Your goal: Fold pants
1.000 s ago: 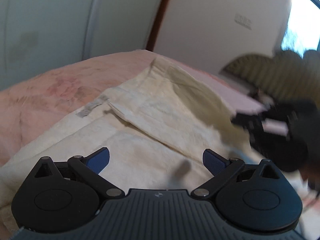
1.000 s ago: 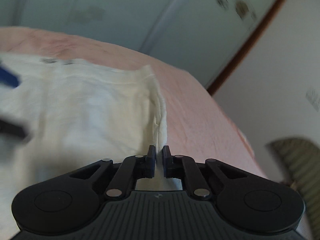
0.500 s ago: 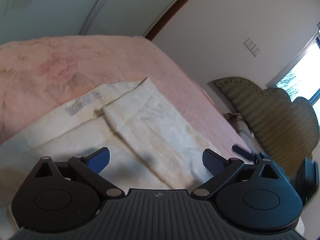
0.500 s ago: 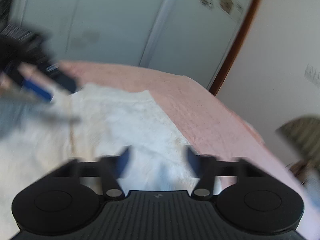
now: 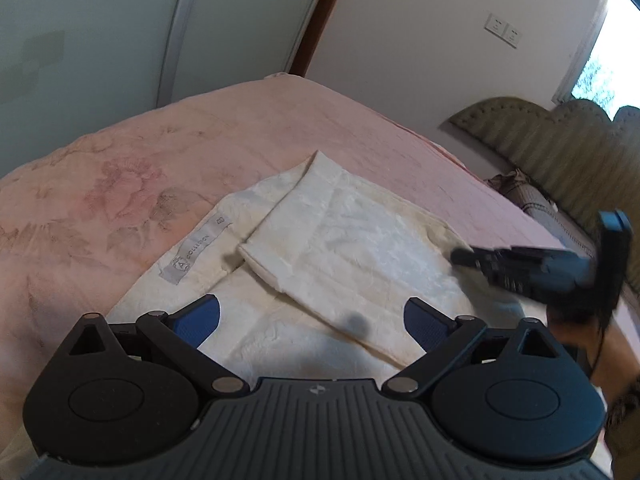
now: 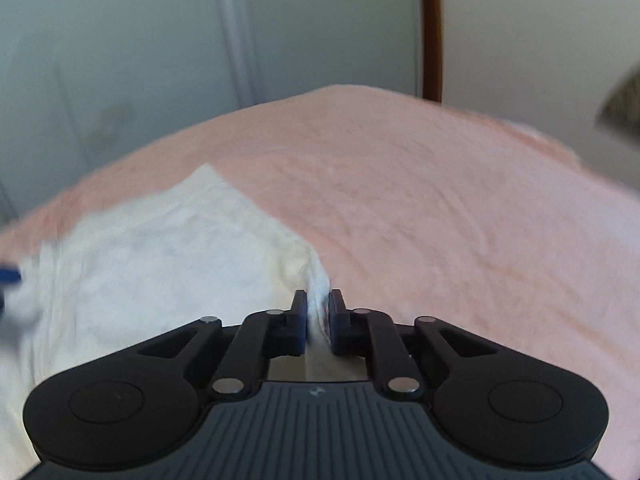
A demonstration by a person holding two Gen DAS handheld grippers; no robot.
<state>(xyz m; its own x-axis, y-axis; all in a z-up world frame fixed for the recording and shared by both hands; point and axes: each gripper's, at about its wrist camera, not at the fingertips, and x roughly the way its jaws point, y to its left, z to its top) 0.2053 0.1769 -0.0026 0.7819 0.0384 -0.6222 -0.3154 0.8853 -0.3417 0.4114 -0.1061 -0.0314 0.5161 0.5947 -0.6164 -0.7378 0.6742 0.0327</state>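
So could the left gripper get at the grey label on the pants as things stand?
Probably yes. The left gripper is open and empty above the pants, and the grey label lies uncovered just ahead and left of it. The right gripper grips the opposite edge.

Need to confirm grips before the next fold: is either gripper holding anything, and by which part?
The right gripper pinches the cream pants at their right edge corner. The left gripper is open, holding nothing.

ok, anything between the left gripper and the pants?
Nothing visible. The left gripper hangs open right over the cream pants on the pink bedspread. The right gripper is already shut on the pants' edge.
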